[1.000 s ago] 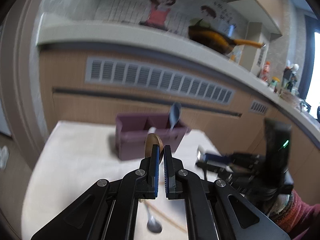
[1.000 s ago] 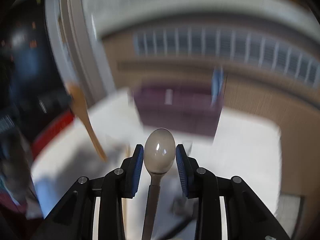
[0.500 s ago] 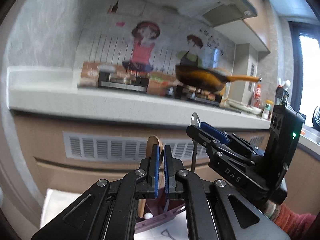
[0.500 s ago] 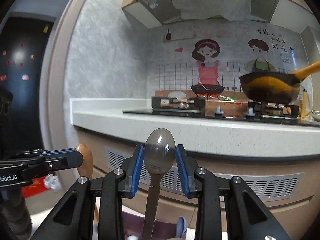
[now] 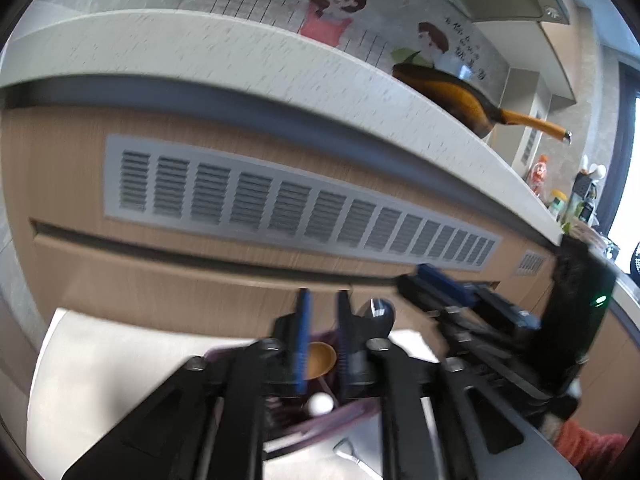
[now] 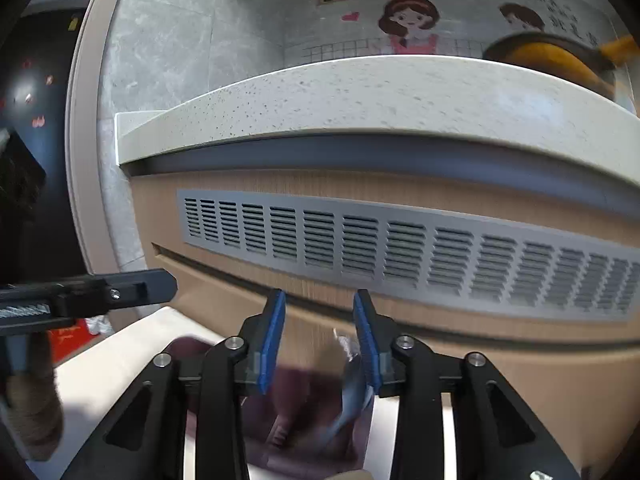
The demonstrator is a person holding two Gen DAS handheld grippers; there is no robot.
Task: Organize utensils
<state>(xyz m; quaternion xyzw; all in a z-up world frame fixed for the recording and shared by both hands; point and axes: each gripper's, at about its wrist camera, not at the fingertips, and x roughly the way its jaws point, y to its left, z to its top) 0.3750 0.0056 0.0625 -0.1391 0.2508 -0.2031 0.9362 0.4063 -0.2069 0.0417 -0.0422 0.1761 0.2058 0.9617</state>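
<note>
In the left wrist view my left gripper (image 5: 323,320) hangs just over the purple utensil holder (image 5: 320,428), and its jaws are opening. The wooden spoon (image 5: 318,364) sits low between them, down in the holder, free of the pads. A dark metal spoon (image 5: 378,312) stands up beside it. My right gripper (image 5: 480,312) is close on the right. In the right wrist view my right gripper (image 6: 320,332) is also opening, with nothing between its pads. A blurred bluish spoon (image 6: 352,392) leans in the purple holder (image 6: 296,396) under the right pad. The left gripper (image 6: 100,292) reaches in from the left.
The holder stands on a white table (image 5: 100,380) in front of a wooden cabinet with a grey vent grille (image 5: 280,208) and a speckled countertop (image 5: 240,52). A small white ball (image 5: 320,402) lies in the holder. A metal utensil end (image 5: 344,448) lies on the table.
Both grippers dipped towards the holder. The left jaws parted and the wooden spoon dropped into the holder. The grey spoon has left the right gripper's pads, which stand wider.
</note>
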